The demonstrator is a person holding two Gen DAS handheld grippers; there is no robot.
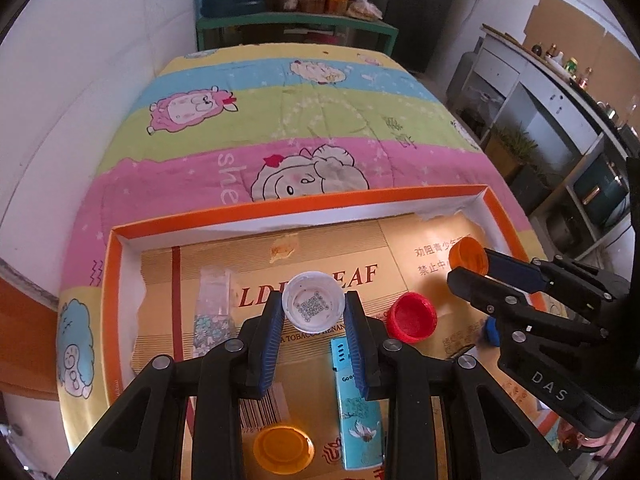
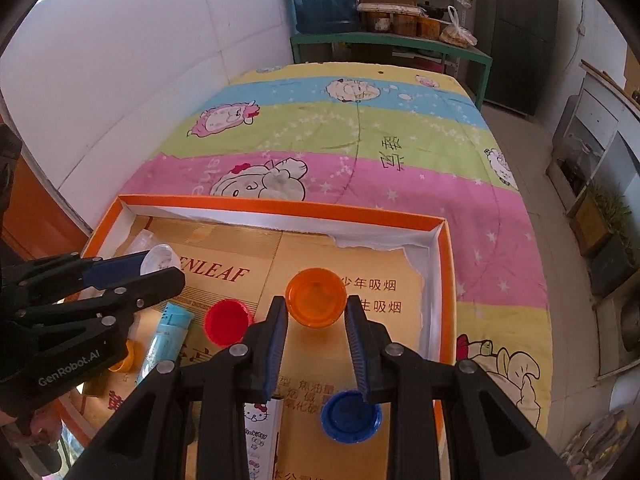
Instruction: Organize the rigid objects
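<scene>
— What have your tongs got?

— My left tongs point(image 1: 314, 306) are pinching a white cap point(image 1: 313, 301), its open side up and a printed code square showing inside; both blue pads point(image 1: 272, 340) press its rim. My right tongs point(image 2: 316, 306) are pinching an orange cap point(image 2: 316, 297) the same way, hollow side up, squeezed between the pads.

— And where is all this?

— Over a shallow orange tray point(image 2: 280, 209) lined with gold cardboard, which sits on a bed with a striped cartoon-sheep quilt point(image 2: 360, 136). Both tongs point steeply down into it.

— Run me across the tray, left to right.

— From my left camera: a clear packet point(image 1: 214, 308) with a flowered end lies at the left. Near the front, below my left tongs, sits another orange cap point(image 1: 284, 450). Just right of that lies a long turquoise box point(image 1: 358, 412), its upper end behind my right pad. Then a red cap point(image 1: 412, 316), hollow up, right of the white one and apart from it. Farther right, a blue cap point(image 2: 351, 414) lies under my right tongs, with a white Hello Kitty box point(image 2: 262, 432) beside it on its left.

— Are the two held caps touching anything else?

— I can't tell whether either rests on the cardboard.
</scene>
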